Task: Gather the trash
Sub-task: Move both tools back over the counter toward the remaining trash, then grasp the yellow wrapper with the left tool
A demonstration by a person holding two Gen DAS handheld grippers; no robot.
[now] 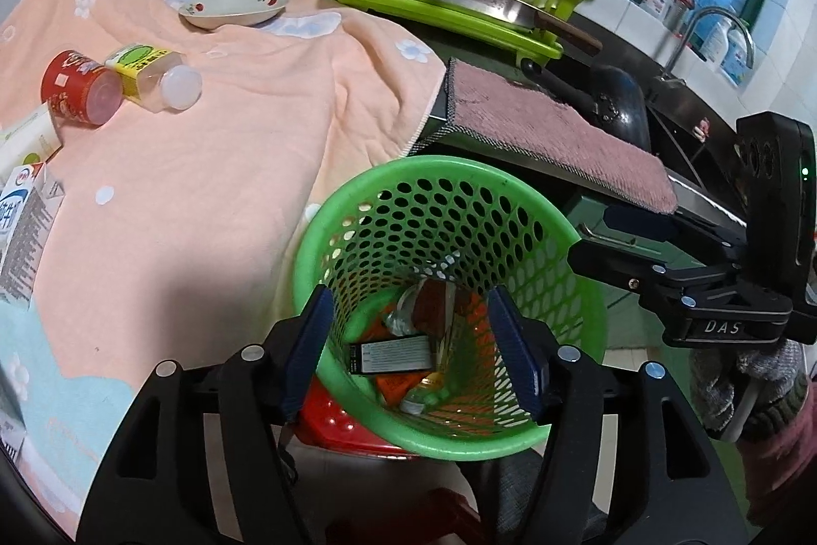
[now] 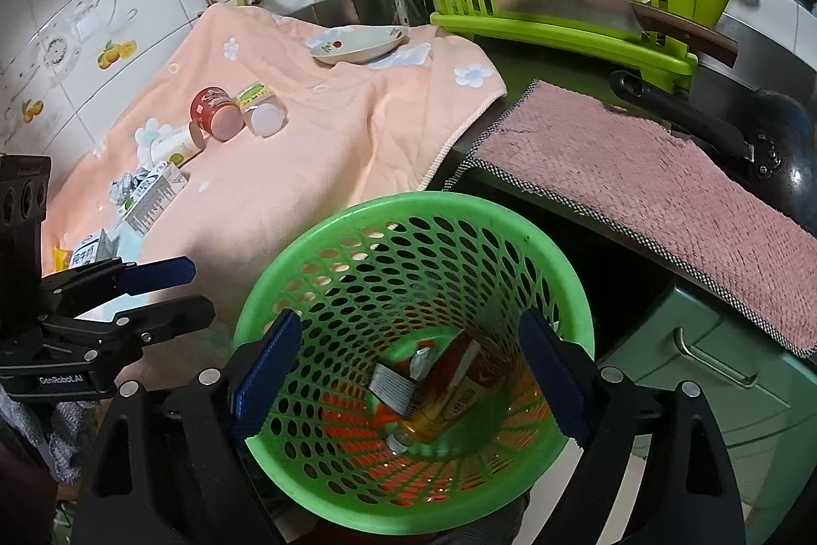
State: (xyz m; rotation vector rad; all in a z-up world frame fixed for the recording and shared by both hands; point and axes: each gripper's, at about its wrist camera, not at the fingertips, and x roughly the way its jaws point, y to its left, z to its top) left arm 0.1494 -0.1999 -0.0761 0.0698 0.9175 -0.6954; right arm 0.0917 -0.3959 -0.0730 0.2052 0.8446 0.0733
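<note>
Left gripper (image 1: 411, 351) and right gripper (image 2: 408, 371) both gape wide, empty

Black left gripper (image 1: 413, 353) and right gripper (image 2: 408, 374), blue-padded jaws, silver screws, white "DAS" and "GenRobot.AI" lettering, grey knit gloves

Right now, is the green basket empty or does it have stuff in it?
It has stuff in it. Looking down into the green basket, a brown bottle and wrappers lie at the bottom, far below the rim.

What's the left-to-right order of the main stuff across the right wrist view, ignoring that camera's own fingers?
left gripper → red can → clear bottle → floral dish → green trash basket → cleaver → pink mat → cabinet handle
</note>
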